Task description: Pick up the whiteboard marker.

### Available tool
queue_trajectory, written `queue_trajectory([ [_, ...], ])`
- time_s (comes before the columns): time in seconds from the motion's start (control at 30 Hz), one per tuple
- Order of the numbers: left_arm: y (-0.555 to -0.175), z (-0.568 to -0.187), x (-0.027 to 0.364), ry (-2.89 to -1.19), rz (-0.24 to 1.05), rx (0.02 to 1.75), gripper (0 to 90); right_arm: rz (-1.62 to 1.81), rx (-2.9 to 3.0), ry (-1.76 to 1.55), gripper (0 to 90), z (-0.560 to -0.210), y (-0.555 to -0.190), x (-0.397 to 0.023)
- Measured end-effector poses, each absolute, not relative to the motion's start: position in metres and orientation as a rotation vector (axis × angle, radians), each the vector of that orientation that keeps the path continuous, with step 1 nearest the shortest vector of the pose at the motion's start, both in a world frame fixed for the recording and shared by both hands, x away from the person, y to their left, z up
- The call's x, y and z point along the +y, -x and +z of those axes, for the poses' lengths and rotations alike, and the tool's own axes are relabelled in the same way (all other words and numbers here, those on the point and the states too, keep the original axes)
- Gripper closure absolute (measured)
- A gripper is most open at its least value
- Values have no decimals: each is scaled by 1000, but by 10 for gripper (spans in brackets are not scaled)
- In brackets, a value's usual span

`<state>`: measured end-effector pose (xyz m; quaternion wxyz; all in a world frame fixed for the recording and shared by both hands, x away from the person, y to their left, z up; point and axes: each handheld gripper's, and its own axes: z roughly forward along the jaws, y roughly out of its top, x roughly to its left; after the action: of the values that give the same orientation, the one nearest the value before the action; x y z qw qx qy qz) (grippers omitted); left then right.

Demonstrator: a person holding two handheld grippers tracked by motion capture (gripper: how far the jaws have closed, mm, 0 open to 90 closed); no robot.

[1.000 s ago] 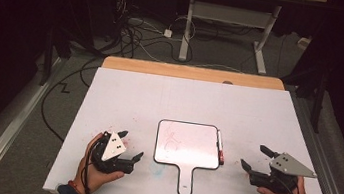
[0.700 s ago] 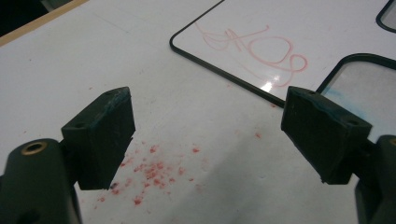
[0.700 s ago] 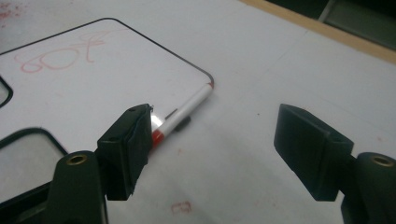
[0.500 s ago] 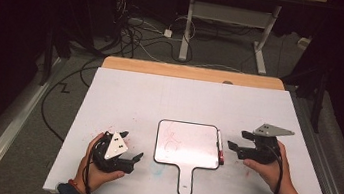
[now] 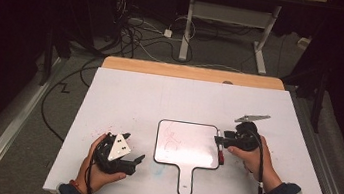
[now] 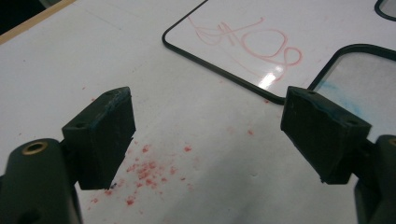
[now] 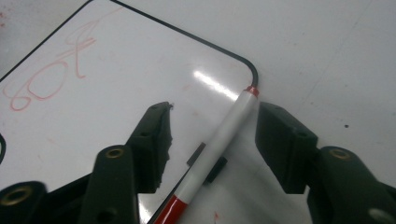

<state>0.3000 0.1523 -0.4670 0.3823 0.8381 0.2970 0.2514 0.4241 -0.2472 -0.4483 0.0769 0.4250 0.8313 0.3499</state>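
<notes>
A small white board with a black rim and a handle lies mid-table, red scribbles on it. Along its right edge lies a white marker with red ends, also visible from above as the marker. My right gripper hovers over that marker, open, one jaw on each side of the barrel, not closed on it. My left gripper rests open near the board's lower left corner, with nothing between its pads.
The white table sheet has red marker specks near the left gripper and a faint blue smear by the board's handle. A wooden strip borders the far edge. Cables and desk legs lie on the floor beyond.
My right gripper has swung in from the table's right side to the board's right edge and now straddles the marker. The left gripper has stayed put.
</notes>
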Motion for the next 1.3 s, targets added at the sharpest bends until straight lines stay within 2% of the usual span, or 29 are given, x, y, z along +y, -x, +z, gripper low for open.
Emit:
queue_trajectory([
  [0.1, -299, -468, 152, -2149, 640, 756, 169, 1048, 2493, -1301, 484, -452, -428, -246],
  [0.23, -299, -469, 153, -2158, 641, 760, 169, 1038, 2514, -1348, 585, -459, -433, -245],
  [0.27, -299, -469, 153, -2158, 641, 760, 169, 1038, 2514, -1348, 585, -459, -433, -245],
  [0.3, -299, -469, 153, -2160, 640, 762, 169, 1043, 2507, -1371, 655, -461, -435, -247],
  [0.33, -298, -469, 154, -2162, 638, 762, 170, 1045, 2504, -1375, 685, -462, -435, -248],
  [0.4, -298, -469, 154, -2167, 642, 769, 169, 1055, 2507, -1377, 693, -462, -436, -249],
  [0.47, -297, -470, 154, -2173, 638, 768, 169, 1084, 2524, -1370, 782, -463, -437, -248],
  [0.53, -296, -470, 154, -2176, 638, 771, 169, 1066, 2515, -1351, 809, -462, -437, -247],
  [0.73, -294, -470, 154, -2176, 629, 780, 169, 1069, 2523, -1305, 814, -460, -436, -246],
  [0.9, -299, -467, 148, -2138, 542, 822, 190, 1163, 2479, -1217, 814, -442, -427, -243],
  [1.07, -314, -451, 121, -2043, 422, 807, 235, 1313, 2433, -1113, 814, -426, -411, -236],
  [1.3, -330, -437, 73, -1937, 276, 728, 247, 1450, 2386, -1033, 815, -419, -387, -216],
])
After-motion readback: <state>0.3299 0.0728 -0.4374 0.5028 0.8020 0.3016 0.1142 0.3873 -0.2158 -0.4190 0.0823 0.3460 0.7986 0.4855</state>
